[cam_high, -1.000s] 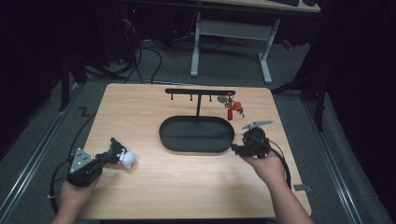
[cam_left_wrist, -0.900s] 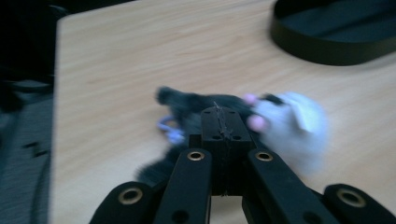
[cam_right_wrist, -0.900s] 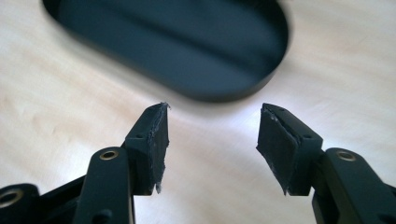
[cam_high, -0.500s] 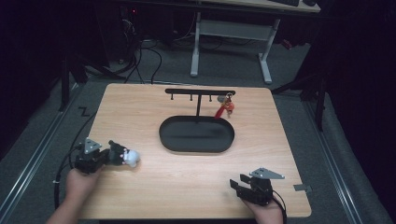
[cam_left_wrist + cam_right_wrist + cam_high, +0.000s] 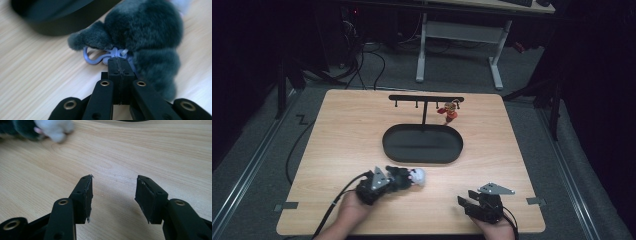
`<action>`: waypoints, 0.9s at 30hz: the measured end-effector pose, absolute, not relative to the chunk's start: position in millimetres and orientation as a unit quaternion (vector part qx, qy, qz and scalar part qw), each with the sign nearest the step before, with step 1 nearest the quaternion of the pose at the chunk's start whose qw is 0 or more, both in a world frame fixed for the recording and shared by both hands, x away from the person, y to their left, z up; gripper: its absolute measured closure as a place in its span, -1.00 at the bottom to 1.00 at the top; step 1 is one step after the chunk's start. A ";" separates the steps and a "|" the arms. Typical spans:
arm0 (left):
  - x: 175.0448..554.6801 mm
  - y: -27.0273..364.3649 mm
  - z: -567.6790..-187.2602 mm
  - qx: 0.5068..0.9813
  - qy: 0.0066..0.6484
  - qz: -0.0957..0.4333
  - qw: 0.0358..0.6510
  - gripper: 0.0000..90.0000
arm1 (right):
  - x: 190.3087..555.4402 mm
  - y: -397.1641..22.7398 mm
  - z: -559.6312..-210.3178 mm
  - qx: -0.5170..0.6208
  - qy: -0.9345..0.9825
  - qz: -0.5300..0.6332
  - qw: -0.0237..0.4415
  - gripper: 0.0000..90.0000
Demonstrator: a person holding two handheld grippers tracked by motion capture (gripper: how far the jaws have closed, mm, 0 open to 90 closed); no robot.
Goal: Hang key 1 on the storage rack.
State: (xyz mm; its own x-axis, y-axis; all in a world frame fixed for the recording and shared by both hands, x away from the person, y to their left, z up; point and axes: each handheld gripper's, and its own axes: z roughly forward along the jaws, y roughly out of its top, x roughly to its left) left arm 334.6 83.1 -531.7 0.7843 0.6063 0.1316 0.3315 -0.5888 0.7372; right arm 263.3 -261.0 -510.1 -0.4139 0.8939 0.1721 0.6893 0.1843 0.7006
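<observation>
Carrying a grey and white plush toy [image 5: 408, 177] by its pale blue loop [image 5: 96, 58], the left tool [image 5: 398, 176] now sits near the front middle of the desk [image 5: 337, 130], just short of the black oval tray [image 5: 422, 143]. Its jaws are pressed together on the loop, with the toy's furry body lying ahead of them against the wood. A second ago this tool and the toy were at the front left of the desk; the toy has since travelled across toward the tray and the rack [image 5: 426, 98] behind it.

The right tool [image 5: 471, 204] rests at the front right, jaws spread with nothing between them, and they have just been closing somewhat. A second ago it was up beside the tray's right end; it has since drawn back to the near edge. A red and yellow charm [image 5: 450, 111] hangs from the right part of the rack.

Judgement: one hanging appears done, and the plush toy is next. The loop is already pinched, so the remaining work is lifting it past the tray to a free hook. The risk is the bulky toy hiding the hook from sight.
</observation>
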 end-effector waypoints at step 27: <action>316.9 84.3 -507.5 0.855 0.263 0.199 0.401 0.99 | 260.4 -274.7 -515.0 0.533 0.753 0.360 0.138 0.07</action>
